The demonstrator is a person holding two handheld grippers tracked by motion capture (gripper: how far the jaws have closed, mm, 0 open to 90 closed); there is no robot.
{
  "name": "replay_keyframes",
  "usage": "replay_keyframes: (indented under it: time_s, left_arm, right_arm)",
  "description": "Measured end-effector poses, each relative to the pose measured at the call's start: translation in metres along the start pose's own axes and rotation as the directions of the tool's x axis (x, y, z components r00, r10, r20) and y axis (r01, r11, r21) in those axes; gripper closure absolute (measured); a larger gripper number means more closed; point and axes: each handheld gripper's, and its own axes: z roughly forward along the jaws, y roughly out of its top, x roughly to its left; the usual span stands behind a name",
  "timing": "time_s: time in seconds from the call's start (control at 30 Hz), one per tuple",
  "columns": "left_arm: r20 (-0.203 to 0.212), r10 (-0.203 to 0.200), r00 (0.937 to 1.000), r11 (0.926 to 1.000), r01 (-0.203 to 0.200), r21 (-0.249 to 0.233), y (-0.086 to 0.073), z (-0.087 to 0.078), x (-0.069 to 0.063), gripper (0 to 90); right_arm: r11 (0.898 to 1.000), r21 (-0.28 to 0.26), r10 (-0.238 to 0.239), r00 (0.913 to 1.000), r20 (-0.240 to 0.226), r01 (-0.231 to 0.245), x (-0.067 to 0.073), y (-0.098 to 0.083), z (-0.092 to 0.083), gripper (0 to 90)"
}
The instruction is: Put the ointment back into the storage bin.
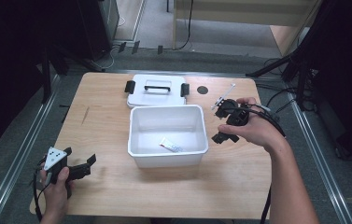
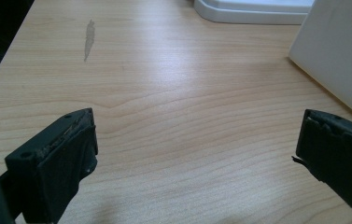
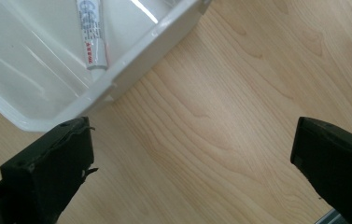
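A white plastic bin [image 1: 136,126] stands open in the middle of the wooden table, with a small white tube [image 1: 170,147] lying on its floor. My right gripper [image 1: 219,125] hovers just right of the bin, open and holding nothing. In the right gripper view its gripper [image 3: 192,158] frames bare wood, with the bin's rim [image 3: 131,65] and the tube [image 3: 91,32] at upper left. My left gripper [image 1: 80,155] rests near the table's front left corner, open and holding nothing. In the left gripper view its gripper [image 2: 197,149] spans bare tabletop, and the bin's wall [image 2: 341,51] stands to the right.
The bin's white lid [image 1: 157,98], with a black handle and two black latches, lies flat behind the bin; its edge [image 2: 253,11] also shows. A thin white stick-like item [image 1: 229,89] lies at the back right beside a dark round spot [image 1: 202,89]. Cables and stands surround the table.
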Motion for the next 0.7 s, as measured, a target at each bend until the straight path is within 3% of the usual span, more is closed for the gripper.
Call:
replay_keyframes:
  time_s: [0.3,0.7]
  left_arm:
    - [-0.002,0.002,1.0000,1.0000,-0.002,0.002,0.000,0.000,0.000,0.0]
    - [-0.003,-0.001,1.0000,1.0000,0.001,0.004,0.000,0.000,0.000,0.0]
  right_arm:
    - [0.998,-0.021,0.051,0.9987,0.003,-0.051,-0.009,-0.028,0.003,0.0]
    - [0.984,-0.104,0.144,0.9895,0.015,-0.142,-0.018,-0.066,0.017,0.0]
